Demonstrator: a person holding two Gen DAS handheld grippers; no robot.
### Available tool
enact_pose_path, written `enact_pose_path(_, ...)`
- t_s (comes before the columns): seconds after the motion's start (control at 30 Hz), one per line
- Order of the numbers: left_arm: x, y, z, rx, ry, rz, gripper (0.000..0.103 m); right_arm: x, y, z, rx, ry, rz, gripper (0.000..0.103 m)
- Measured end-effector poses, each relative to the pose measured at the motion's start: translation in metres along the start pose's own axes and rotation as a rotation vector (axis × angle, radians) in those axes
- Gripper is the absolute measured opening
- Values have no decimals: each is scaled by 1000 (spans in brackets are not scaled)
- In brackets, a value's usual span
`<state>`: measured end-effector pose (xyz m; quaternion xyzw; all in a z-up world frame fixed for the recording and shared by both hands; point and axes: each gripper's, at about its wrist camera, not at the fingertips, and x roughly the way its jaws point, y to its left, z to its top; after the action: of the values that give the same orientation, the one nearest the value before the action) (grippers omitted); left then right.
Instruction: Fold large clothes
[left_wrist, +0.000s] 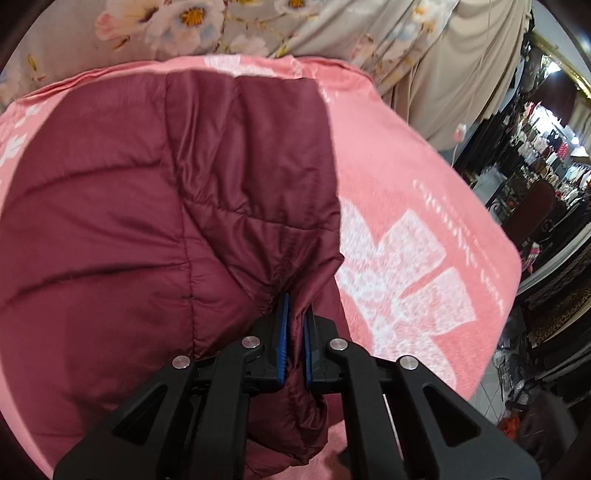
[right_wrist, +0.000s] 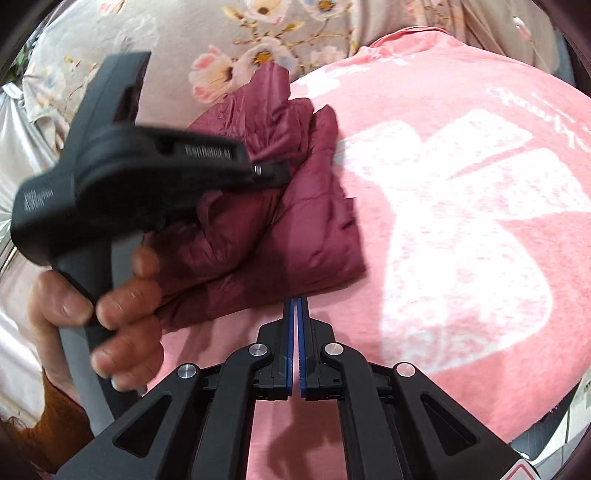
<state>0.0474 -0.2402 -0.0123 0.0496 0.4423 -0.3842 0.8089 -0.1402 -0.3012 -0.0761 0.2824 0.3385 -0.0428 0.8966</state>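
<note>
Black linkages of my left gripper (left_wrist: 295, 325) fill the foreground of its wrist view; its blue-padded fingers (left_wrist: 282, 332) are clamped on a fold of the maroon jacket (left_wrist: 147, 221). From the grip, the quilted jacket spreads up and left over the pink blanket (left_wrist: 406, 177), which carries a white pattern. Floral fabric (left_wrist: 221, 29) lies behind the blanket. In the right wrist view, my right gripper (right_wrist: 296, 314) has its fingers pressed together on nothing, the tips just beside the jacket's near edge. There the jacket (right_wrist: 277, 229) lies bunched on the blanket's left part, with my left hand (right_wrist: 110, 314) on its handle beside it.
</note>
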Motion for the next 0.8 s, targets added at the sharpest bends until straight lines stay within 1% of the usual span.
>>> enact_pose_path(0.03,4,-1,-2,5,6,8,5,0,-2,1,-1,-3,-6,3)
enact_pose_path(0.1,11,-2,-1,10,17,17,6,-1,2,1,-7,-12,-16,11)
enact_pose_path(0.13,12,-3,-1,12,22,16,7,-4,-8,6,-13,-22,-23,11)
enact_pose_path(0.17,11,-2,0,12,24,-3,9,-7,-8,7,-22,-36,-23,12)
enact_pose_path(0.2,6,-1,1,1,25,-32,10,-6,-10,15,-33,-43,-22,15)
enact_pose_path(0.23,-4,2,5,-19,23,-74,12,-9,-9,17,-46,-56,-22,18)
enact_pose_path(0.3,-28,7,15,-41,-9,-149,22,-16,-7,23,-66,-93,-16,40)
enact_pose_path(0.33,-39,7,20,-39,-28,-171,32,-20,-4,25,-77,-116,-7,44)
enact_pose_path(0.37,-58,8,28,-29,-72,-186,40,-23,0,28,-92,-136,6,48)
enact_pose_path(0.43,-88,10,46,-1,-157,-159,42,-23,9,38,-121,-163,30,50)
enact_pose_path(0.47,-96,12,54,9,-180,-149,43,-24,9,40,-132,-175,38,53)
enact_pose_path(0.5,-101,14,61,14,-195,-134,44,-23,15,45,-144,-197,47,54)
enact_pose_path(0.57,-100,20,79,23,-206,-64,43,-15,19,62,-140,-215,57,54)
enact_pose_path(0.63,-87,24,90,29,-175,-19,43,-12,20,68,-121,-221,69,54)
enact_pose_path(0.67,-77,27,95,33,-144,-8,43,-6,21,72,-115,-217,70,54)
enact_pose_path(0.73,-59,31,100,37,-98,30,43,3,23,76,-110,-200,65,51)
enact_pose_path(0.77,-52,30,100,46,-85,47,42,5,23,75,-109,-199,66,45)
enact_pose_path(0.8,-45,31,101,51,-75,65,42,11,22,77,-103,-190,58,33)
